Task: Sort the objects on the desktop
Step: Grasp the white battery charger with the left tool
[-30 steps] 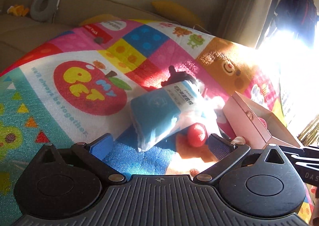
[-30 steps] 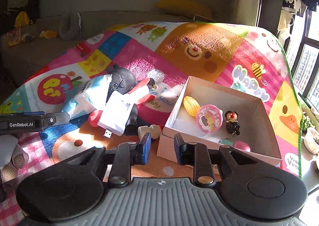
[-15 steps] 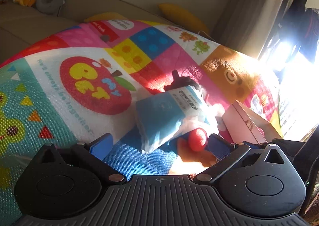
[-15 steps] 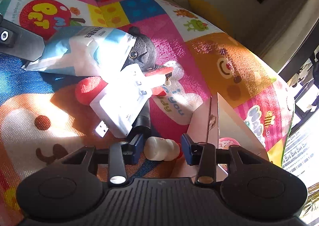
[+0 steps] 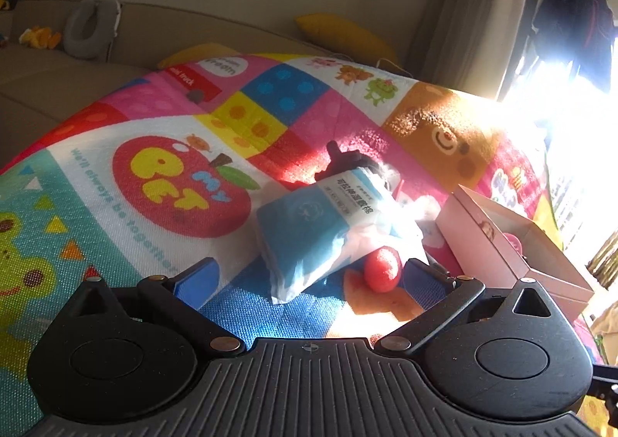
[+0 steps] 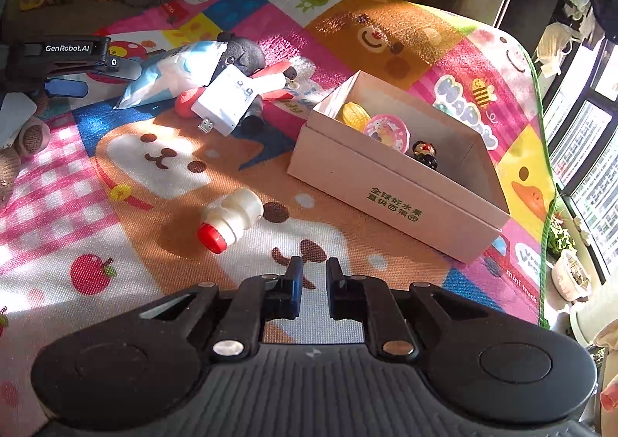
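A small white bottle with a red cap (image 6: 231, 219) lies on its side on the colourful play mat (image 6: 162, 282), ahead and left of my right gripper (image 6: 312, 278). That gripper's jaws are closing, nearly together, with nothing between them. The open cardboard box (image 6: 390, 190) to the right holds a yellow corn toy (image 6: 353, 116), a pink round piece and a dark figurine. My left gripper (image 5: 309, 276) stands open just short of a blue-and-white tissue pack (image 5: 328, 228). A red ball (image 5: 382, 269) lies beside the pack. The left gripper (image 6: 102, 78) also shows at the far left.
Behind the tissue pack (image 6: 174, 74) lie a white plug block (image 6: 228, 105) and a dark plush toy (image 6: 243, 51). A beige sofa (image 5: 174, 24) runs along the mat's far edge. Bright windows and a green mat border (image 6: 542, 166) are on the right.
The right gripper has pulled back from the pile. The white bottle, between its jaws half a second ago, now lies free on the mat. The jaws have narrowed. The left gripper barely moved.
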The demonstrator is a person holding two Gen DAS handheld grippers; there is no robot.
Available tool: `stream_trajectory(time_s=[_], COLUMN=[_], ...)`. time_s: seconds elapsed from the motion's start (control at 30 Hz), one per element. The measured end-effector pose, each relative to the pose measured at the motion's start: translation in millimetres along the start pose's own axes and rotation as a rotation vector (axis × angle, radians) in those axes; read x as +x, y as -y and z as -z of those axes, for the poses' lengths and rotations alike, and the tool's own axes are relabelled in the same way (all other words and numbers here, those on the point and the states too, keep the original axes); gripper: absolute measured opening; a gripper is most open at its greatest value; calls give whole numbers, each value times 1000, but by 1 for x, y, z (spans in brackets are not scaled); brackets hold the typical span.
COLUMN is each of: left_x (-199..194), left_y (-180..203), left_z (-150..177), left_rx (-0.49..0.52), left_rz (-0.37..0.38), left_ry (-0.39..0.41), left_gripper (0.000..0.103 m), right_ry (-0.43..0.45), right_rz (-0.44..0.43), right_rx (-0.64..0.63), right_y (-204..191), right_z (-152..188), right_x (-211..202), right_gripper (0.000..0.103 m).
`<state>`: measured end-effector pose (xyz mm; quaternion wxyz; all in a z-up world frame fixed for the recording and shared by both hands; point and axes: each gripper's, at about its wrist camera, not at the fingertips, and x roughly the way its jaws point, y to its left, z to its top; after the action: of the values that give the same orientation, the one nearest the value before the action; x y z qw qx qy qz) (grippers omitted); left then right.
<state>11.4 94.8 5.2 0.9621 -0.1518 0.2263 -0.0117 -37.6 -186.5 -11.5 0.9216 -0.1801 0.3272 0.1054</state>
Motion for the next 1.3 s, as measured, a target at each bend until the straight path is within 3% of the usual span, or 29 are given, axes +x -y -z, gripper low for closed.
stream_trajectory(time_s=[0.13,0.23,0.33,0.43,0.53,0.67,0.7,0.77,0.83,0.9,1.03,1.13,1.23,1.3], left_x=[1,5,2,5,10,14,16,23,35,48,71,78,82,82], left_y=[43,70,72,68,68,68,69,73,84,96,112,119,125,125], left_z=[0,5,11,15,13,3,-1,-6,-12,-14,-15,-9,0,2], left_rx=[231,349,347,307,310,313,313,323,358,403,448,493,584,631], left_rz=[37,24,53,83,85,97,108,128,139,116,47,44,22,-17], left_ry=[-13,-67,-128,-183,-194,-178,-176,-170,-164,-156,-155,-172,-166,-148], left_gripper=[103,103,103,103,103,103,103,103,103,103,102,86,81,60], right_ry=[97,125,132,149,143,107,112,113,110,112,179,186,118,63], right_rz=[-13,-44,26,83,136,52,12,40,-1,-27,52,49,-86,-174], right_rx=[180,252,409,639,709,764,770,748,723,705,624,539,482,449], right_y=[34,45,85,137,165,173,169,154,144,138,124,110,91,74], right_z=[9,0,-14,-13,-13,-22,-25,-36,-47,-55,-58,-46,-30,-21], right_x=[-15,-6,10,28,55,82,84,87,94,94,65,40,29,29], right_gripper=[43,47,51,71,72,72,74,77,77,76,75,76,78,78])
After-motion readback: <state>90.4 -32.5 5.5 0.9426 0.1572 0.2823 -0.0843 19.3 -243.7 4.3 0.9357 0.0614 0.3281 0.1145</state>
